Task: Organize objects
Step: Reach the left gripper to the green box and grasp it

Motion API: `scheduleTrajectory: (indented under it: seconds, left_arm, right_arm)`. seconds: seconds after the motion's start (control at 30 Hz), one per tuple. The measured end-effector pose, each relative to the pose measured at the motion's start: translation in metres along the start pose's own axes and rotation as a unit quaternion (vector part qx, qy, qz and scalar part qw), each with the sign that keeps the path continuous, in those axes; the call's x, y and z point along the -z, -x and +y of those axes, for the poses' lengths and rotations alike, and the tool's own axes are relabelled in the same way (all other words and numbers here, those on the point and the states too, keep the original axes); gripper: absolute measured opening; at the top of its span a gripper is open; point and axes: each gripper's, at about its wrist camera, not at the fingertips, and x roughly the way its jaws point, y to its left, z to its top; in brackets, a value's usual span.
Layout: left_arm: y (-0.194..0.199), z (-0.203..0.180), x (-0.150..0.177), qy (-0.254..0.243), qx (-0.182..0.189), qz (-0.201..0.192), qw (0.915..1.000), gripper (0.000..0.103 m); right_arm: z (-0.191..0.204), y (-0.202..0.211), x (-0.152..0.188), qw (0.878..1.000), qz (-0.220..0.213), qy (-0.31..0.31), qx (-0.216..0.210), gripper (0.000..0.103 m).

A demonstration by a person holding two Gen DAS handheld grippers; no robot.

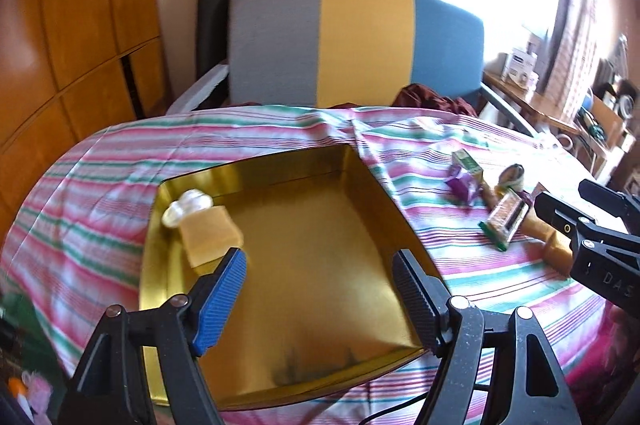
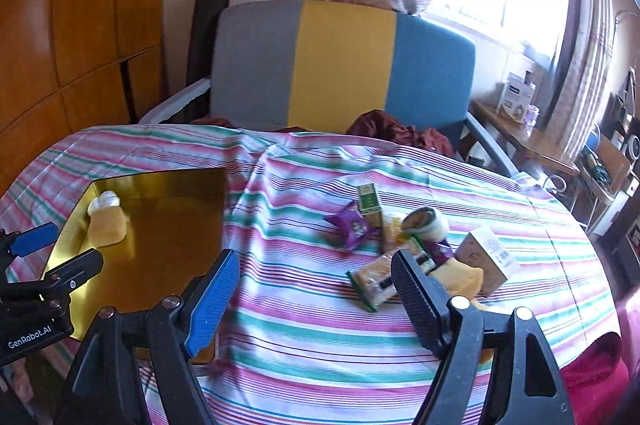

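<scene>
A gold tin (image 1: 304,265) filled the centre of the left view, holding a yellow sponge (image 1: 210,235) and a white packet (image 1: 186,211) in its upper-left corner. It sat on a striped cloth (image 2: 304,337) before a tricolour chair (image 2: 340,65). Snacks (image 2: 372,281) lay mid-right, just beyond the right gripper (image 2: 316,301), wide and empty. The left gripper (image 1: 320,305) hung wide, empty, over the tin.

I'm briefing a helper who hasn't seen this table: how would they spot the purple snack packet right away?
Start at the gold tray on the striped tablecloth, then look right to the cluster of snacks. The purple packet lies at that cluster's left edge, against a green carton. It is the only crinkled, all-purple wrapper there.
</scene>
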Motion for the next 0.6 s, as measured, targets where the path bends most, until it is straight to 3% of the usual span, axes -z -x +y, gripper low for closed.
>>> scheduleTrajectory:
  seconds: [0.47,0.6]
  left_arm:
    - [-0.023,-0.068,-0.020,-0.056,0.031,0.010,0.9979,0.076]
    - [-0.032,-0.085,-0.024,-0.071,0.040,0.016,0.9965,0.076]
  right_arm:
    - [-0.065,-0.013,0.012,0.998,0.023,-0.042,0.032,0.080]
    - [-0.093,-0.026,0.019,0.997,0.050,-0.047,0.040,0.080]
